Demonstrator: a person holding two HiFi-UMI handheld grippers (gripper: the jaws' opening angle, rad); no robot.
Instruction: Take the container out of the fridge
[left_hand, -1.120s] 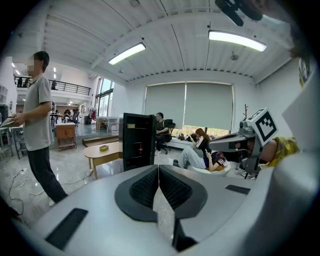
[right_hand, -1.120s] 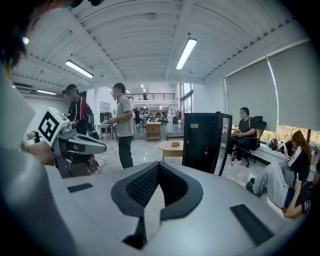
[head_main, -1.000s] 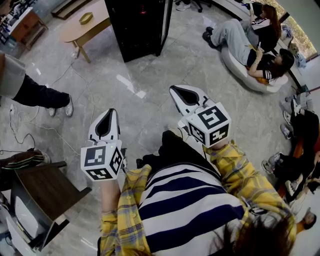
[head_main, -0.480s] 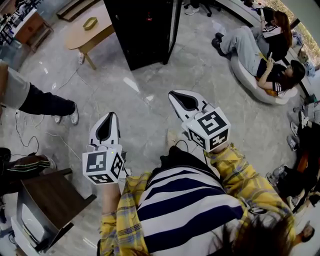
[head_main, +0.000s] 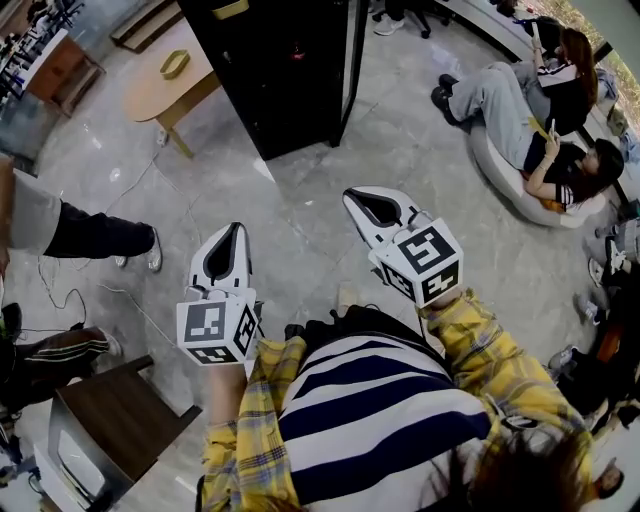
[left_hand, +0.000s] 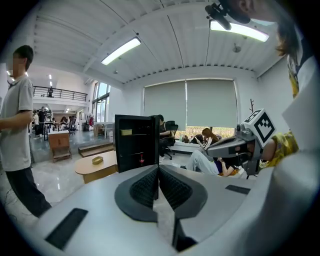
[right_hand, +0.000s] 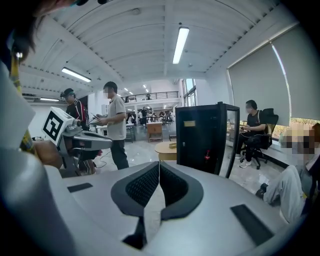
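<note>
A tall black fridge (head_main: 290, 70) stands on the marble floor ahead with its glass door (head_main: 352, 70) swung open. A yellowish container (right_hand: 189, 123) sits on an upper shelf, and a small red item (right_hand: 207, 155) on a lower one. The same container (left_hand: 126, 132) shows in the left gripper view. My left gripper (head_main: 236, 228) and right gripper (head_main: 350, 193) are held out in front of me, both shut with nothing between the jaws, and both well short of the fridge. The left gripper (left_hand: 158, 167) and the right gripper (right_hand: 159, 164) both point toward it.
A low wooden table (head_main: 150, 95) with a yellow dish (head_main: 175, 65) stands left of the fridge. A person (head_main: 60, 230) stands at the left, with cables (head_main: 90, 290) on the floor. Two people sit on a beanbag (head_main: 500, 160) at the right. A dark side table (head_main: 110, 410) is at bottom left.
The fridge has come closer and sits larger at the top of the head view. Both grippers stay shut and held out in front.
</note>
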